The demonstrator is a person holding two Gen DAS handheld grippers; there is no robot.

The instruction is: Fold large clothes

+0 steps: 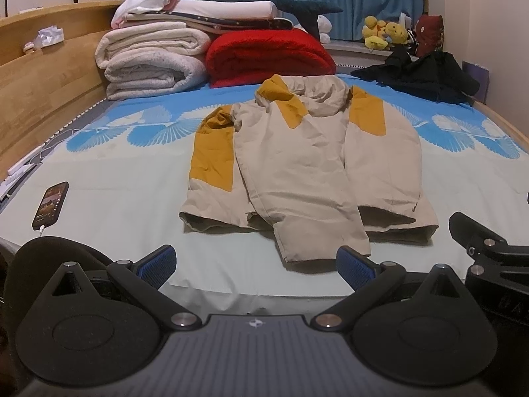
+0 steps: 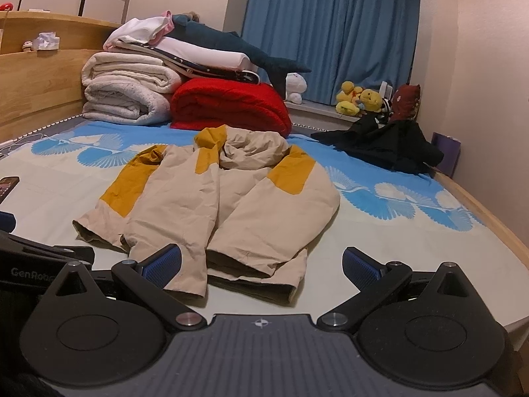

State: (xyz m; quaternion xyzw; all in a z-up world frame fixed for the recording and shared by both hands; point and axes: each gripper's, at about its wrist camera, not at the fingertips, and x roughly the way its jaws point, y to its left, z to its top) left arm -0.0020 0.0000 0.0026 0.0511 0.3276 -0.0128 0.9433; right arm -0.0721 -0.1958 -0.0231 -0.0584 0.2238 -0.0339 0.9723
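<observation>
A beige and mustard jacket [image 1: 297, 165] is spread flat on the bed [image 1: 115, 182], hood towards the stacked blankets [image 1: 152, 56], both sleeves folded in over the body. It is judged soft, light and limp (crinkled shell fabric, probably a little slippery), so sagging is to be expected when lifted. The hem corners nearest the cameras are best pinched. The left gripper [image 1: 256, 264] and right gripper [image 2: 261, 264] are held wide open, nothing gripped, just short of the hem.

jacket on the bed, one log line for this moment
jacket: flat on bed, sleeves folded in | left tongs: open, empty | right tongs: open, empty
</observation>
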